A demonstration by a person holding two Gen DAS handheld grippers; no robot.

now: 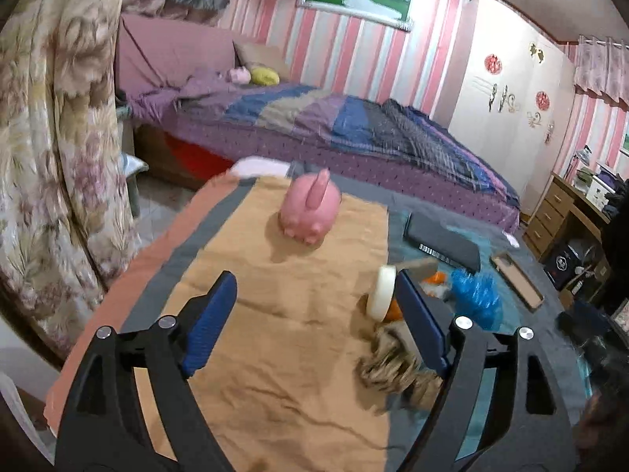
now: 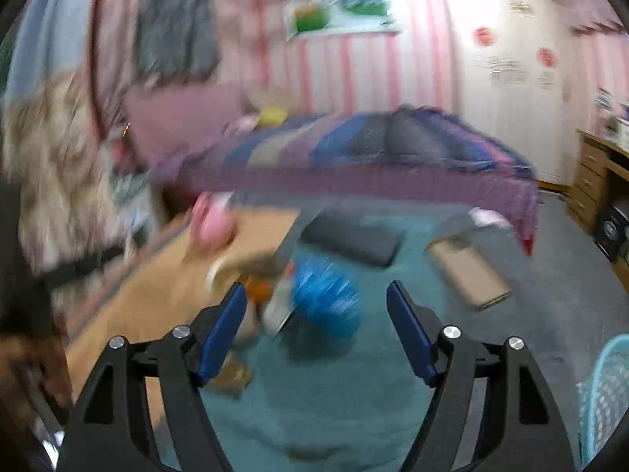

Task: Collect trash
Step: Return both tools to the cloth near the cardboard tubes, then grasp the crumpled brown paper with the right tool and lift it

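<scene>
Both claws spread wide and empty, closing on the litter.

The left claw [image 1: 314,306] hovers over the orange cloth [image 1: 275,314]; the right claw [image 2: 316,306] faces the blue wrapper [image 2: 326,299] on the surface. Next, I judge: lower, straddle it, pinch.

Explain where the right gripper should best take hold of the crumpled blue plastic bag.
Probably its bunched upper folds, coming from above and slightly from the near side. The blue plastic bag lies crumpled on the teal cloth, ahead of the open right gripper. Orange scraps crowd its left side, so the near and right sides look freer.
</scene>
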